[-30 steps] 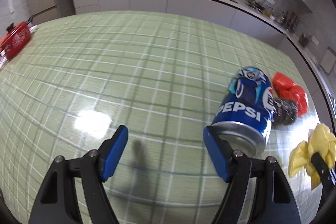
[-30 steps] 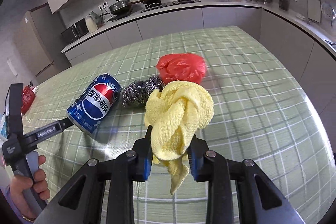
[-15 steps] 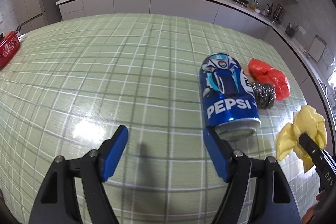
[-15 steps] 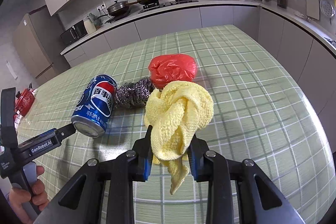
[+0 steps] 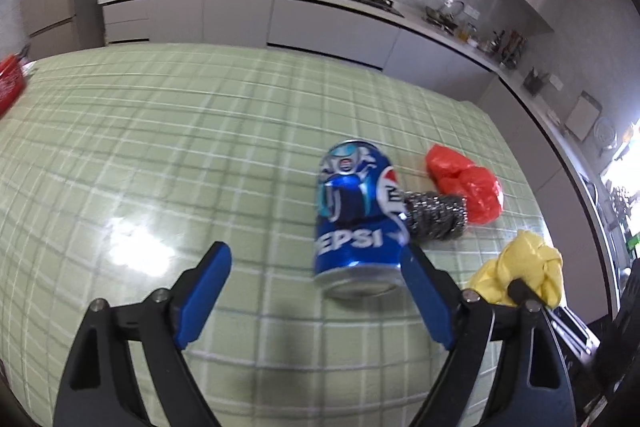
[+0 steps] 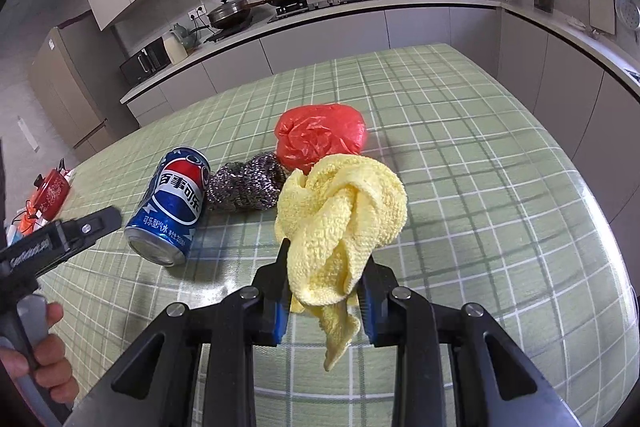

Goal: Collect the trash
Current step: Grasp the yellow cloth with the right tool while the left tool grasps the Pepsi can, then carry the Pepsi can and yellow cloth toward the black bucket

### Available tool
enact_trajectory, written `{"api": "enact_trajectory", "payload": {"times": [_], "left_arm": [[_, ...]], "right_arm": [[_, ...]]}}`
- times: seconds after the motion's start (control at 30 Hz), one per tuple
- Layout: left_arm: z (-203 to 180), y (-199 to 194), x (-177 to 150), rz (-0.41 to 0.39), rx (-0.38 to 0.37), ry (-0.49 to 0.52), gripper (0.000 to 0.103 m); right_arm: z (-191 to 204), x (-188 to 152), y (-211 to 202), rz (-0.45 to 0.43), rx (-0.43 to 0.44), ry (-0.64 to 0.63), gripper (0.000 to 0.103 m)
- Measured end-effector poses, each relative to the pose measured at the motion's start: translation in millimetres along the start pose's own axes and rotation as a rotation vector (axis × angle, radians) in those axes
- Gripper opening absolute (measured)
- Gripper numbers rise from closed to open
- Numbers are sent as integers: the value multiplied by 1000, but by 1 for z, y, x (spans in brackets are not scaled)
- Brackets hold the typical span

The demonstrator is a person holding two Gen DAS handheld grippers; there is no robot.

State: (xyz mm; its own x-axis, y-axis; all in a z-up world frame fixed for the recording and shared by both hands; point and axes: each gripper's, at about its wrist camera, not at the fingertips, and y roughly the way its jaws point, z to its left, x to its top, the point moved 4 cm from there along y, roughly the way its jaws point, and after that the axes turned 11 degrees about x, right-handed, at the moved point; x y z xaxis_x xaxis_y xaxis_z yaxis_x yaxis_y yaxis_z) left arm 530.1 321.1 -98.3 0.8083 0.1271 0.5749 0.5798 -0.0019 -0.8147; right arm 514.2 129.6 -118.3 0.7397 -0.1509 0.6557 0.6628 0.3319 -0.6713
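Jaws of my left gripper (image 5: 316, 291) have just been opening and stand spread, nothing between them; the can (image 5: 356, 223) lies on the desk (image 5: 180, 155) by the right pad. My right gripper (image 6: 324, 291) pinches the cloth (image 6: 340, 211).

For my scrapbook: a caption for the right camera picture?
Right gripper squeezing a yellow cloth above the checked table.
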Motion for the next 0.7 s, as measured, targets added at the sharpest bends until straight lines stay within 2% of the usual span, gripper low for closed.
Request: {"api": "enact_trajectory", "payload": {"times": [0.23, 0.53, 0.6, 0.67, 0.7], "left_arm": [[-33, 36, 4, 55, -14, 65, 87], [-26, 56, 9, 71, -33, 4, 87], [-26, 56, 9, 61, -42, 5, 81], [-26, 55, 7, 57, -45, 13, 69], [-25, 54, 6, 52, -41, 13, 69]], "right_arm": [[-6, 2, 9, 17, -4, 1, 31], [-17, -1, 28, 46, 22, 35, 37], [-16, 0, 31, 50, 32, 29, 37], [-15, 0, 33, 52, 39, 20, 37], [-14, 0, 33, 50, 40, 15, 33]]}}
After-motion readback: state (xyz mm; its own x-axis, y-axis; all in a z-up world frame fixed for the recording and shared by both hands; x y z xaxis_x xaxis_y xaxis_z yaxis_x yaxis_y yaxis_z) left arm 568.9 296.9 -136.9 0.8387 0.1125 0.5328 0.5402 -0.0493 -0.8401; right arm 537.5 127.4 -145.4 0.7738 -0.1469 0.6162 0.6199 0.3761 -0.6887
